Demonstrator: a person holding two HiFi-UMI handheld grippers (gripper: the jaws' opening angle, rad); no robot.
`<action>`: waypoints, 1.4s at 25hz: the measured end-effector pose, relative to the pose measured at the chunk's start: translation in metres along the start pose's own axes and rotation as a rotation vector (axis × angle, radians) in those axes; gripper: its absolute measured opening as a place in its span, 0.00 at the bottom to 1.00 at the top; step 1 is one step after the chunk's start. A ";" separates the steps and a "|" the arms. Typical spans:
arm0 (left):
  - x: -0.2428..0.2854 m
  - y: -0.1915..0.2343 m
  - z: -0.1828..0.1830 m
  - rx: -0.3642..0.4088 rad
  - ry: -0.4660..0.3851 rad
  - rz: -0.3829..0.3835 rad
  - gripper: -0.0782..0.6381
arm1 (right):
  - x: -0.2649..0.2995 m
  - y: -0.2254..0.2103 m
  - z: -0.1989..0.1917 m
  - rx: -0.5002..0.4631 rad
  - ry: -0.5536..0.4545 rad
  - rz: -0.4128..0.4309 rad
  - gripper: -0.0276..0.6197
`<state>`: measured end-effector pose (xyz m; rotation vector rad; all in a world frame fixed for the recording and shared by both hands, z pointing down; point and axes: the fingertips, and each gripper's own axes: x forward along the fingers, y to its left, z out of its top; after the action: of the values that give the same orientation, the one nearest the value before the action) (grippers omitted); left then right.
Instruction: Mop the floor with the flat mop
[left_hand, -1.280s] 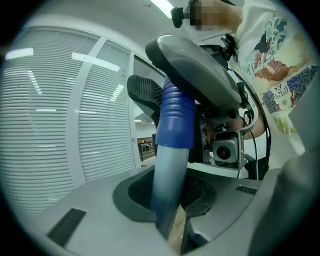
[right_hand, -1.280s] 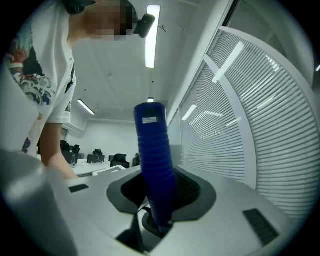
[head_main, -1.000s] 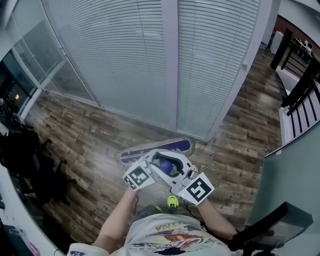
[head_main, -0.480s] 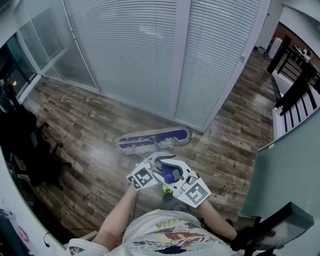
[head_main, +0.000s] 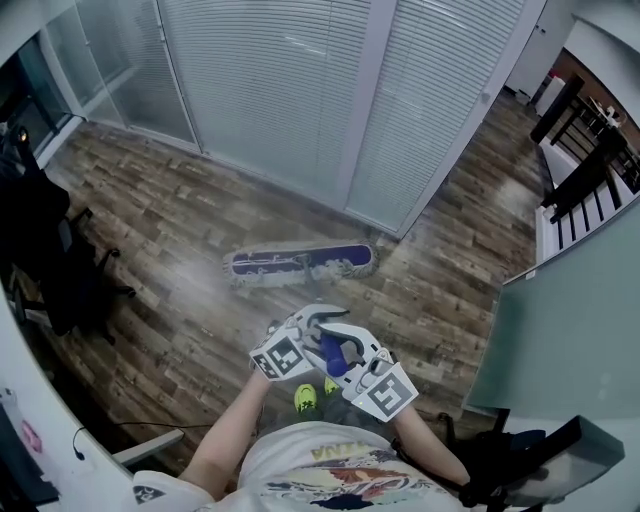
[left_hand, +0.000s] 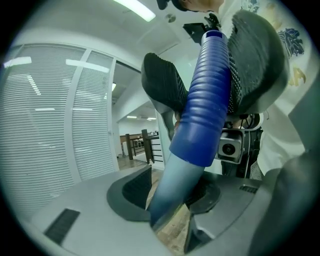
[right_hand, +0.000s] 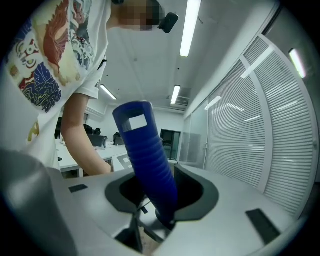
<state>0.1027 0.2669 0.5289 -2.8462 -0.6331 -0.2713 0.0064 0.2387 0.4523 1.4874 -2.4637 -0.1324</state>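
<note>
The flat mop's purple and white head (head_main: 300, 265) lies flat on the wooden floor (head_main: 180, 230), a little way out from the blind-covered glass wall. Its handle rises to my two grippers, which face each other in front of the person's chest. My left gripper (head_main: 312, 330) (left_hand: 170, 200) has the pale shaft (left_hand: 167, 192) between its jaws, just under the ribbed blue grip (left_hand: 205, 100). My right gripper (head_main: 345, 352) (right_hand: 162, 200) holds the blue grip (right_hand: 147, 160). The jaws of both are opening, with the handle still pressed between them.
A glass wall with white blinds (head_main: 300, 90) runs across the back. Black office chairs (head_main: 50, 250) stand at the left. Black railings (head_main: 590, 170) and a grey-green panel (head_main: 560, 320) stand at the right. A yellow-green shoe (head_main: 305, 398) shows below the grippers.
The mop head has been drawn back from the foot of the glass wall over the floor. Both grippers and the person have moved back with the handle.
</note>
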 end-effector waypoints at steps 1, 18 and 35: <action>-0.002 -0.010 0.001 -0.003 0.001 0.001 0.30 | -0.005 0.010 0.001 0.004 0.000 0.001 0.26; 0.020 -0.268 0.028 0.010 0.060 0.030 0.30 | -0.180 0.209 -0.007 0.011 -0.012 0.042 0.26; 0.020 -0.413 0.037 0.008 0.066 0.069 0.30 | -0.267 0.330 -0.014 0.025 -0.081 0.111 0.29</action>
<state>-0.0542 0.6498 0.5666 -2.8317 -0.5203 -0.3479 -0.1547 0.6305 0.4890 1.3762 -2.6149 -0.1444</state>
